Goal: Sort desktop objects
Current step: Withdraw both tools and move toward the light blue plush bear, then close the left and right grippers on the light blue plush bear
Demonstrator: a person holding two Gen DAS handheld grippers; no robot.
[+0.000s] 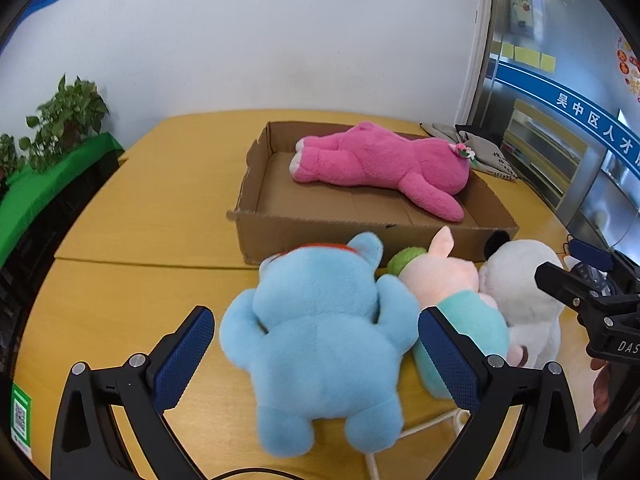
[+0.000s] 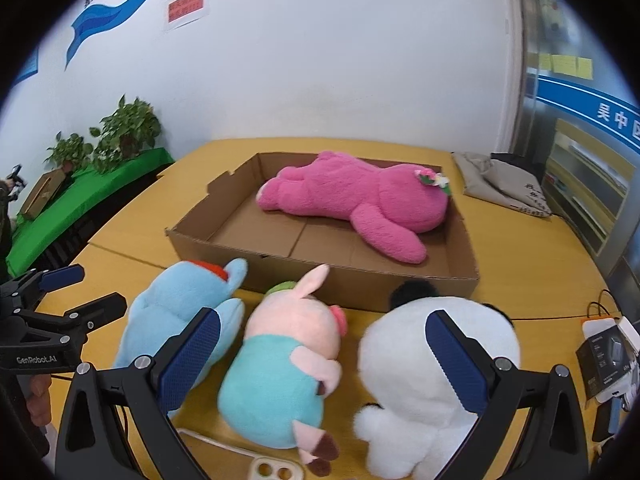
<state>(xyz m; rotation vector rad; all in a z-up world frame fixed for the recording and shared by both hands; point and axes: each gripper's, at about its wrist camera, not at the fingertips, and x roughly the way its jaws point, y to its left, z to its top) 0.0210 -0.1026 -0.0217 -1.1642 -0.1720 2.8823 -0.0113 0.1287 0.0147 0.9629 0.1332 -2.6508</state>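
Yellow tabletop carrying a cardboard box beyond two open tongs.

Left tongs are straddling the blue plush, its long axis running along the fingers toward the box; right tongs are gaping over the pig plush and white plush. Pink plush is lying crosswise inside the box, dead ahead.
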